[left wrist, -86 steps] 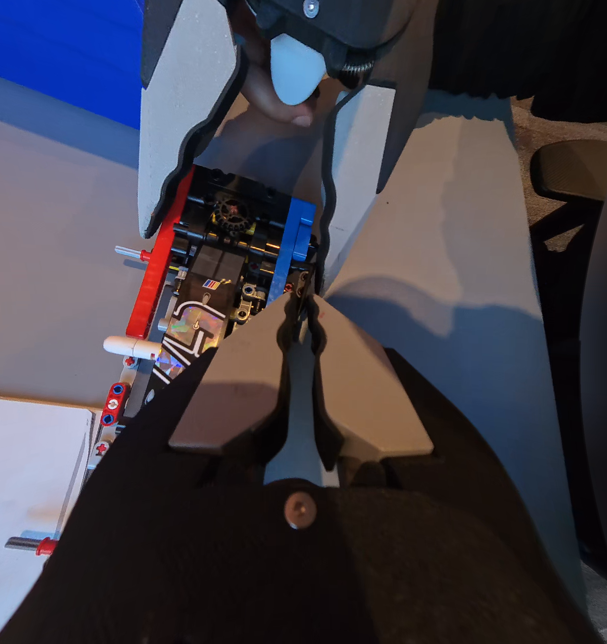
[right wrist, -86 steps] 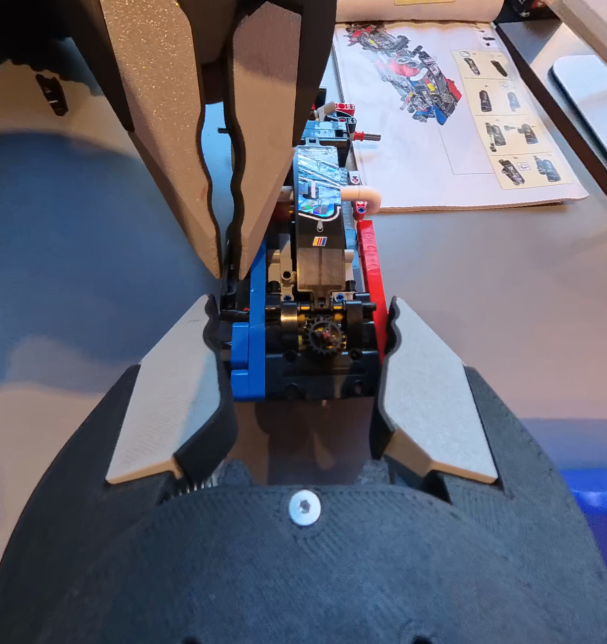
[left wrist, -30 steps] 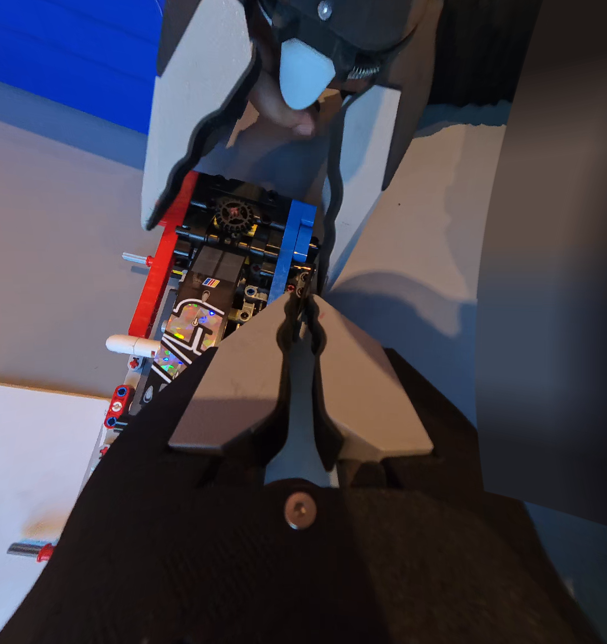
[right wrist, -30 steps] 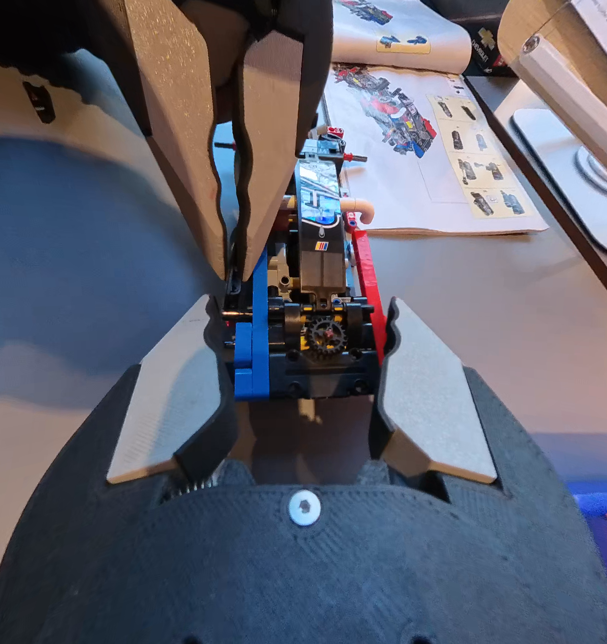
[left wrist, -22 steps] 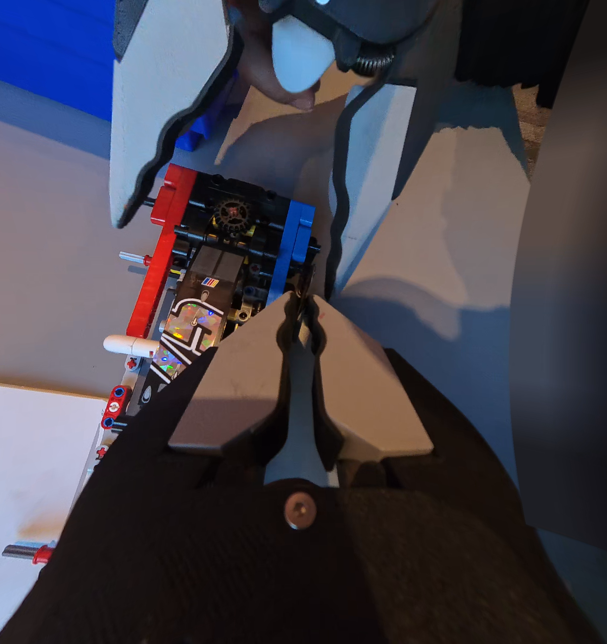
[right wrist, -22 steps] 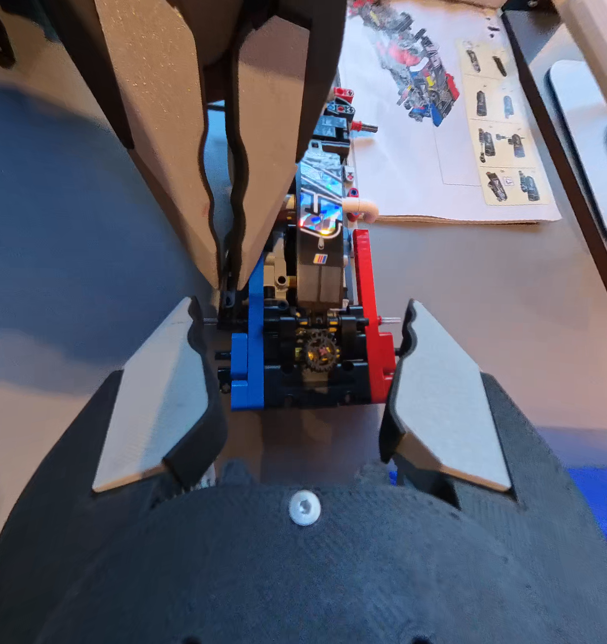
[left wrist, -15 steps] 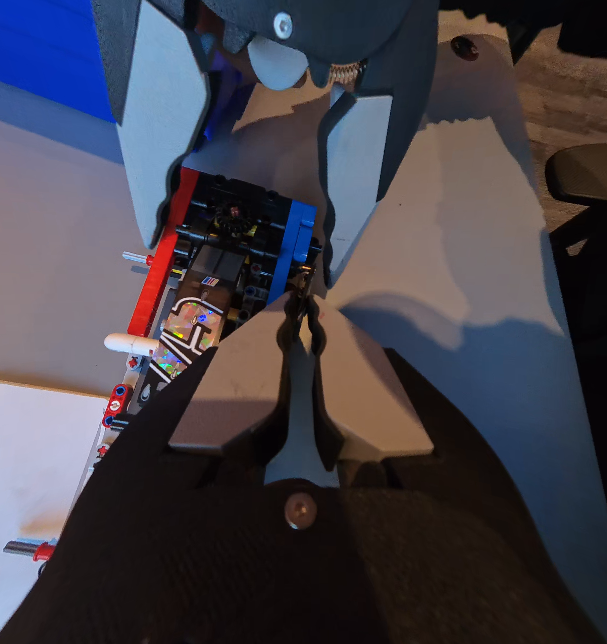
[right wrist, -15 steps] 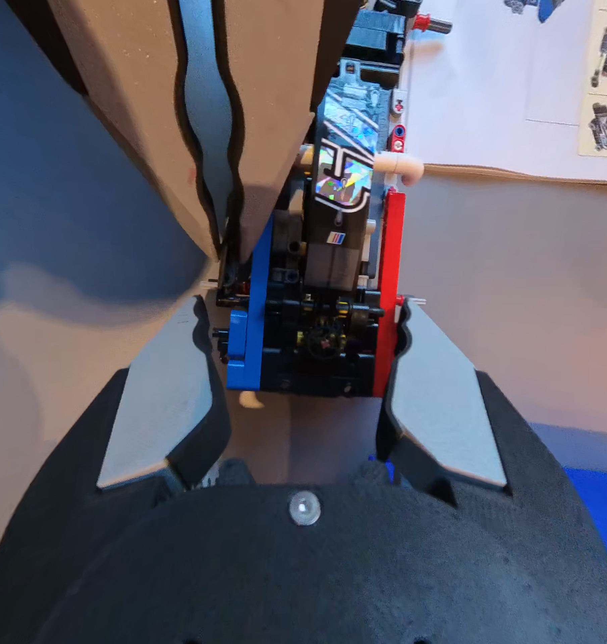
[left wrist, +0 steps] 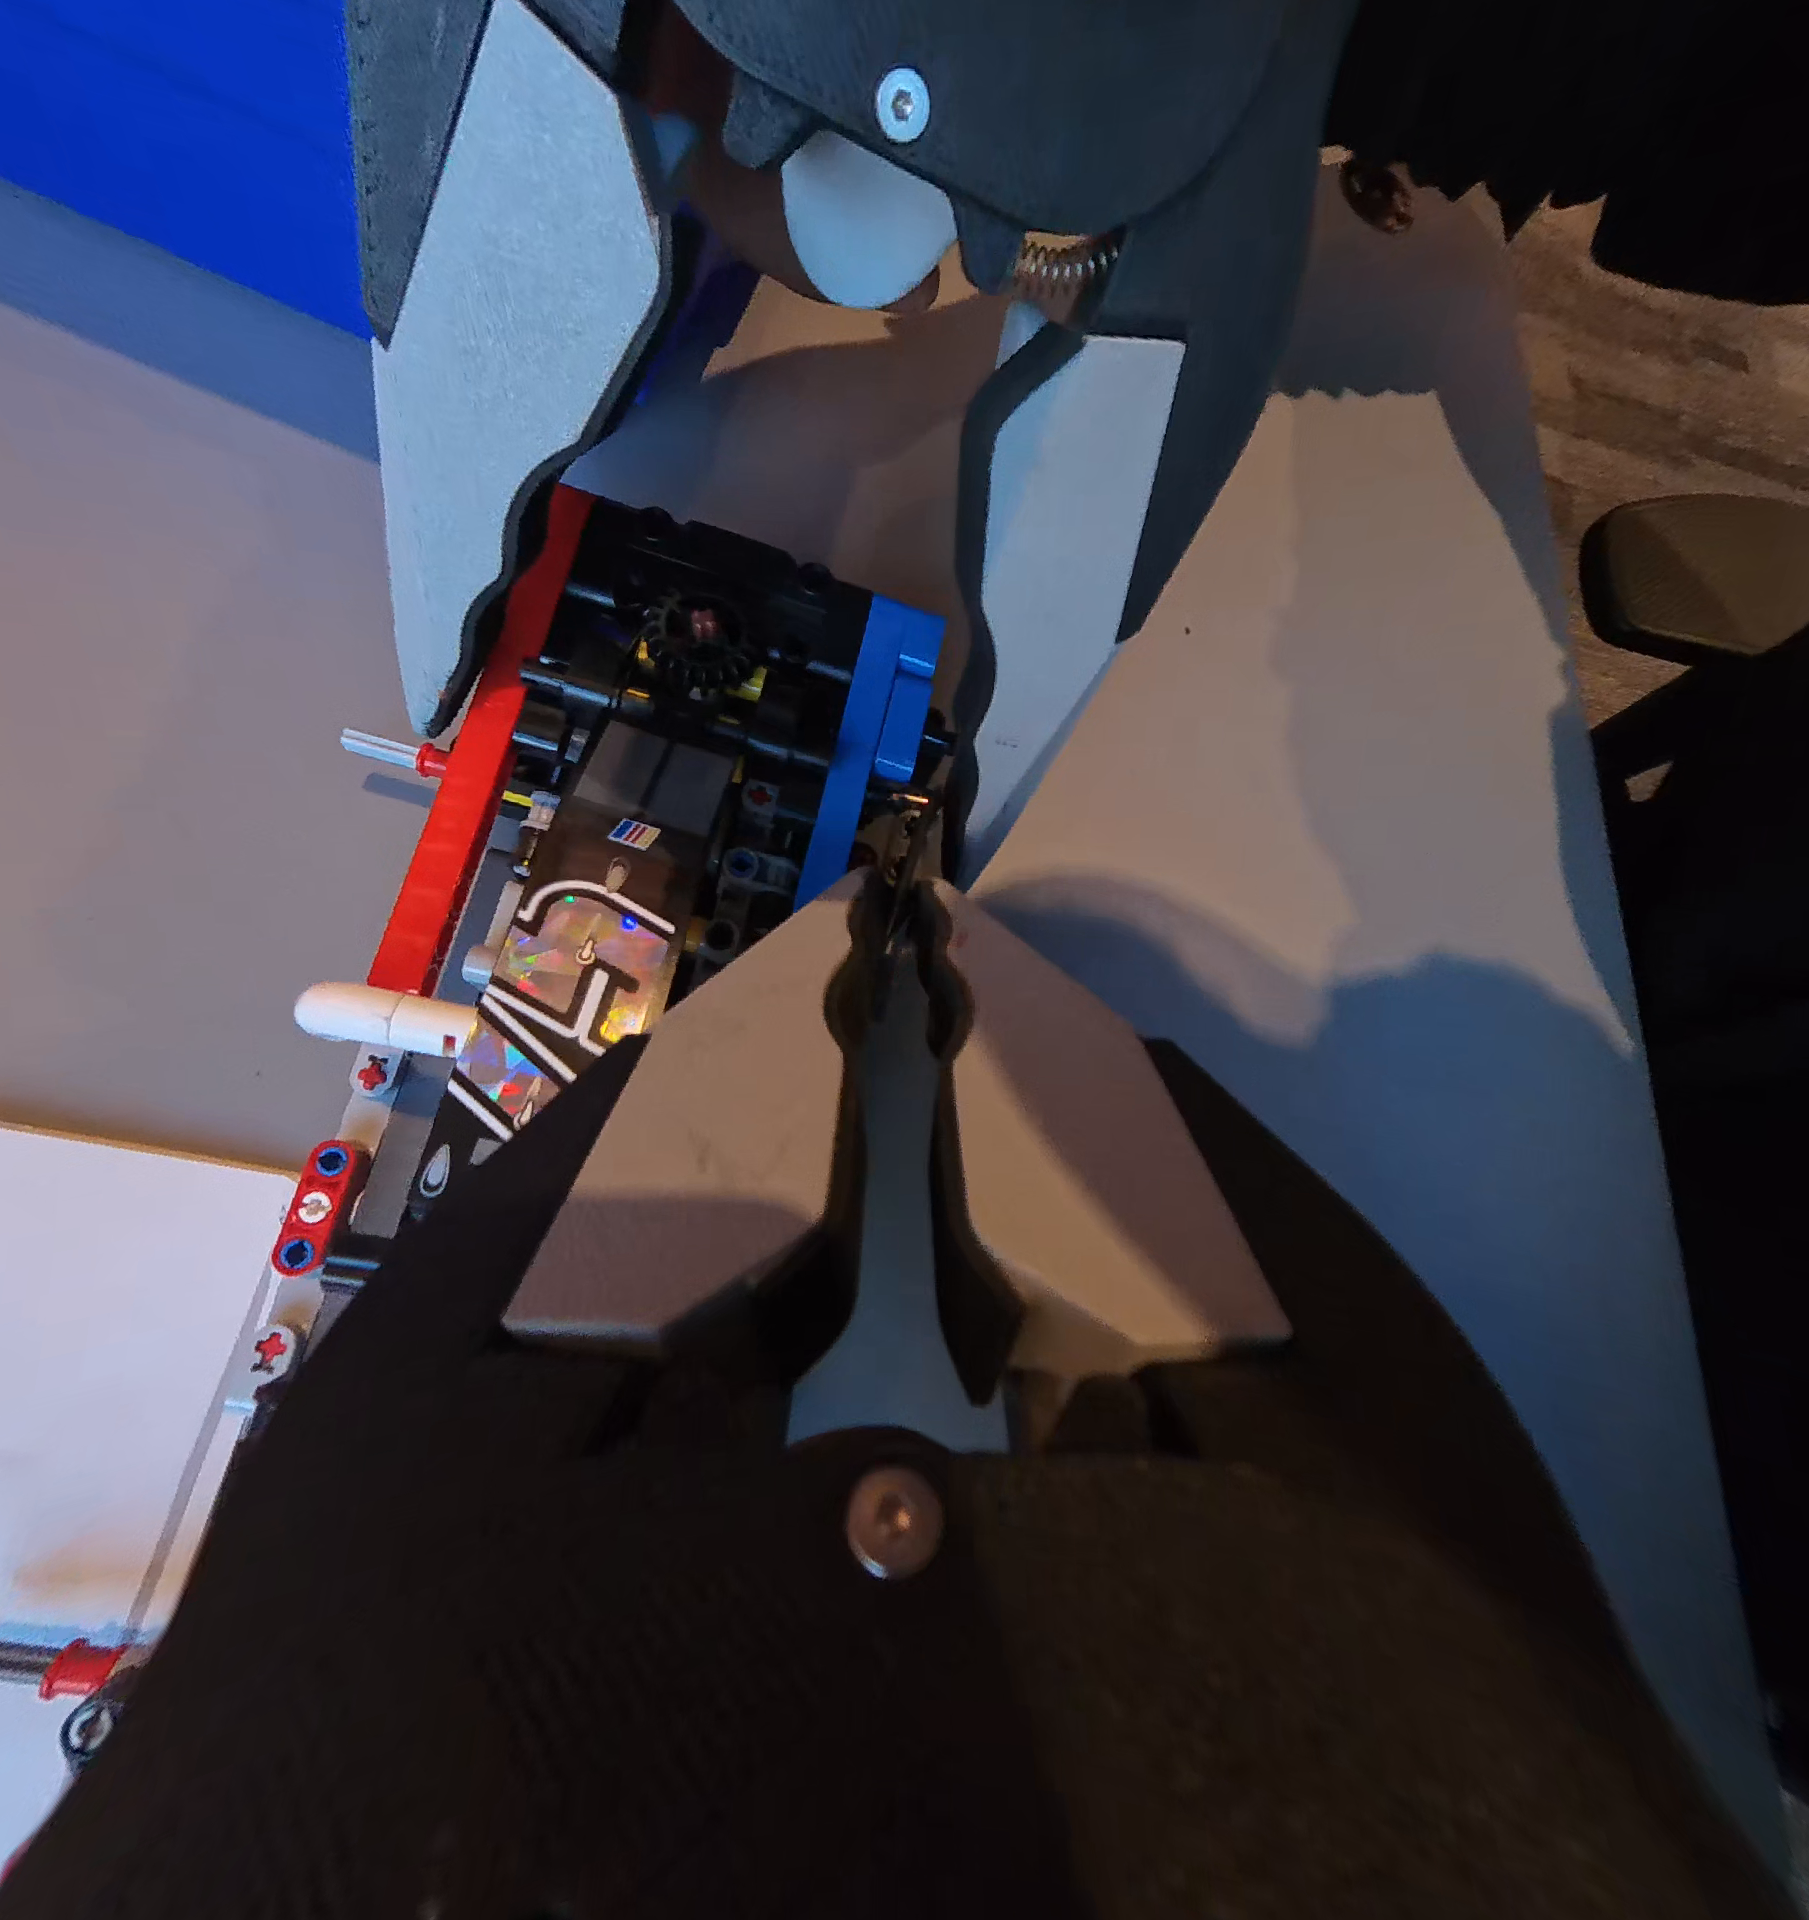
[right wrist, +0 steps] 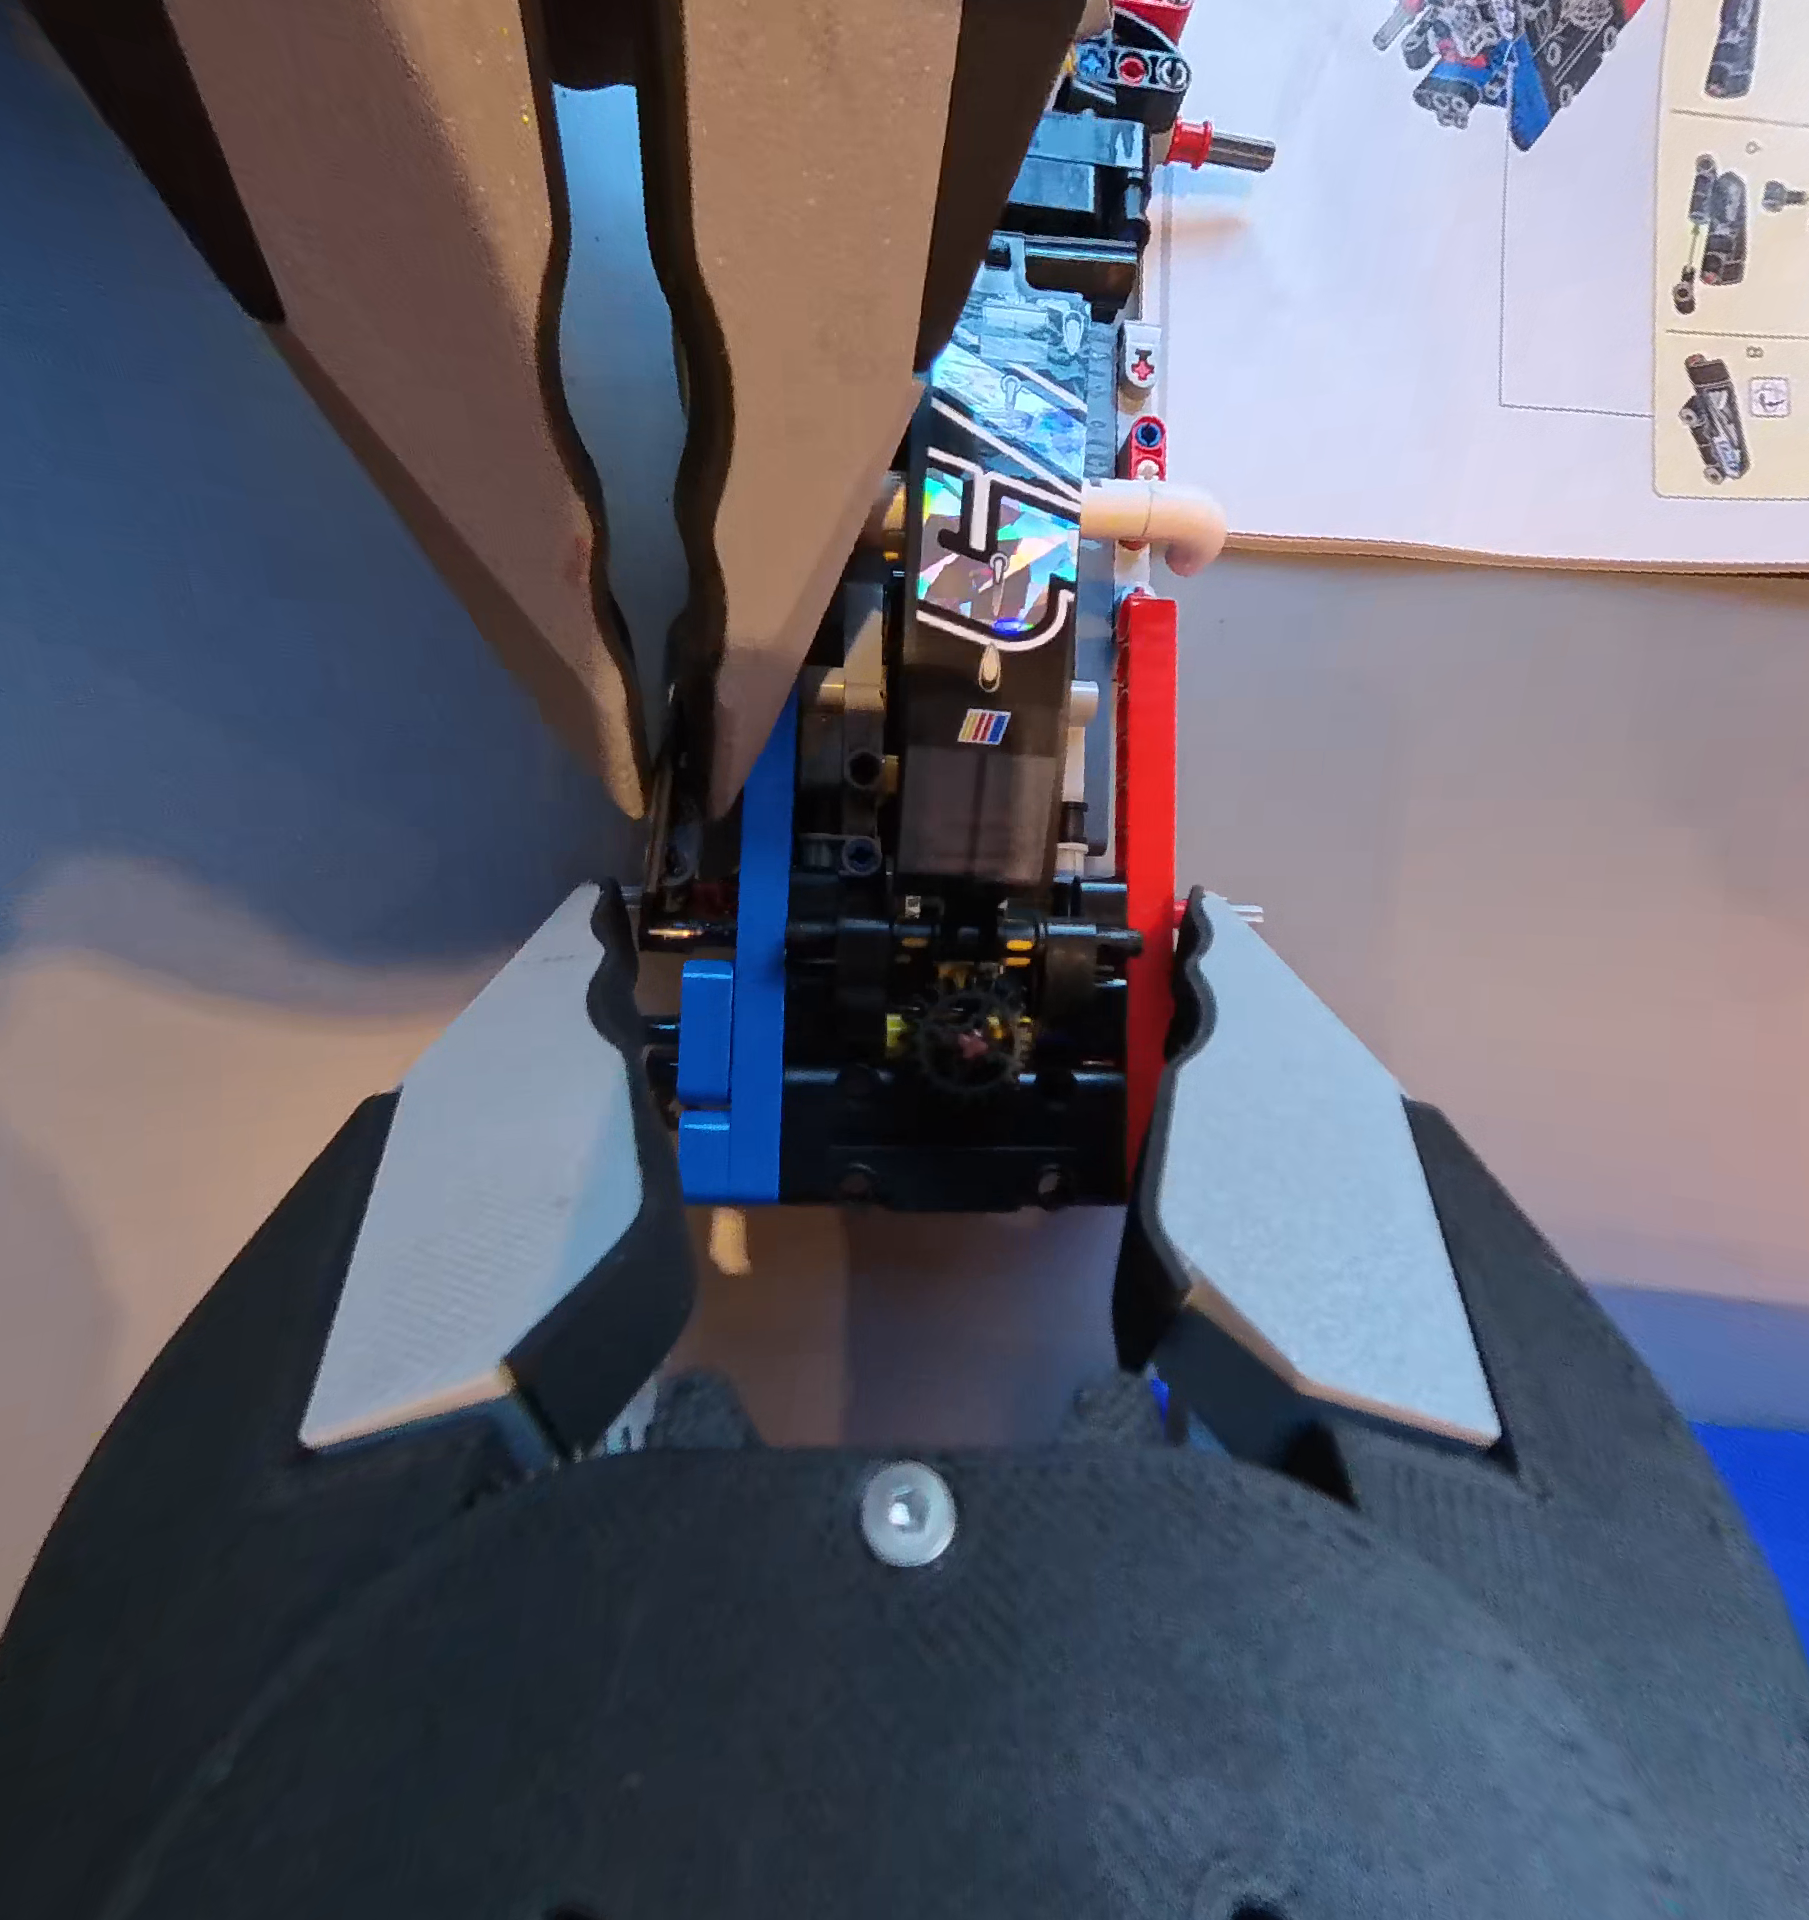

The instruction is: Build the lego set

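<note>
Black lego chassis (right wrist: 941, 1039) lengthwise toward manual (right wrist: 1399, 312); right hand-held gripper (right wrist: 905, 997) clamps it, left (left wrist: 895, 894) pinches side piece.

A grey counter (right wrist: 1502, 831) spread out beneath both tongs, lit unevenly with blue and warm patches. A blue surface (left wrist: 141, 135) lay beyond the left tongs, up and to their left; the same blue (right wrist: 1773, 1496) showed low at the right tongs' right side. A dark office chair (left wrist: 1731, 603) stood off the counter's edge, right of the left tongs, over a mottled floor (left wrist: 1648, 395).
</note>
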`<state>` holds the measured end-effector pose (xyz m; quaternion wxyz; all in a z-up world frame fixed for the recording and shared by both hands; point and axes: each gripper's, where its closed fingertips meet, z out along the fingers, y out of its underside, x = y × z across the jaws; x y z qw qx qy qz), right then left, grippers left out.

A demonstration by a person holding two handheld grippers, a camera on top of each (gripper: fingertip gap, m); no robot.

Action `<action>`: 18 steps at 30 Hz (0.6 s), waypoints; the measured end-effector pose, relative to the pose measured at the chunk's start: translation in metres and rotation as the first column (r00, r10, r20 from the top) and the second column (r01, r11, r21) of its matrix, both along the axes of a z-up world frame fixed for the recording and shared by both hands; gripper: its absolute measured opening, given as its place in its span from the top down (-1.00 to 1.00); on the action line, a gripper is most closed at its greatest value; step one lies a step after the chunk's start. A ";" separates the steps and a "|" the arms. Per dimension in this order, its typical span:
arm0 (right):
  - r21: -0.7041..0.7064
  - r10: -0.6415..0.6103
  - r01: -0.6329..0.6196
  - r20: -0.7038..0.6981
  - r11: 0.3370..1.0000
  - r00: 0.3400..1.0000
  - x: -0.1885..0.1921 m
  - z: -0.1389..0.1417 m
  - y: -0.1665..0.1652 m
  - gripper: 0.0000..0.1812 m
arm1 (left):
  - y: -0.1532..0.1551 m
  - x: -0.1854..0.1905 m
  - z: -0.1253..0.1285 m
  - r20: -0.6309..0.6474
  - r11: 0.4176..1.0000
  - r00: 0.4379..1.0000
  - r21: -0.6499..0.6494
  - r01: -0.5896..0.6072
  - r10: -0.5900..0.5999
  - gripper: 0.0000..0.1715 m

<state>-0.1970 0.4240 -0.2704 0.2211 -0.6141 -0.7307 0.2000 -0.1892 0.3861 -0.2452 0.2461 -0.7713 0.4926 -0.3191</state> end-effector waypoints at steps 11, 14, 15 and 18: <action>-0.016 0.002 -0.001 0.054 1.000 0.999 -0.001 -0.006 0.002 -0.14 | 0.000 -0.002 -0.001 -0.015 0.997 1.000 -0.078 -0.027 0.026 0.99; -0.012 0.000 0.001 0.046 1.000 0.999 -0.001 -0.005 0.003 -0.14 | 0.002 -0.001 0.000 -0.004 0.997 0.999 -0.070 -0.032 0.032 0.99; -0.005 0.000 0.000 0.046 1.000 0.999 0.000 -0.006 0.004 -0.14 | 0.002 0.000 0.000 0.001 0.997 0.999 -0.065 -0.032 0.032 0.99; 0.000 0.008 -0.008 0.044 1.000 0.999 0.000 -0.006 0.002 -0.17 | 0.002 0.003 0.001 0.020 0.997 0.999 -0.065 -0.027 0.028 0.99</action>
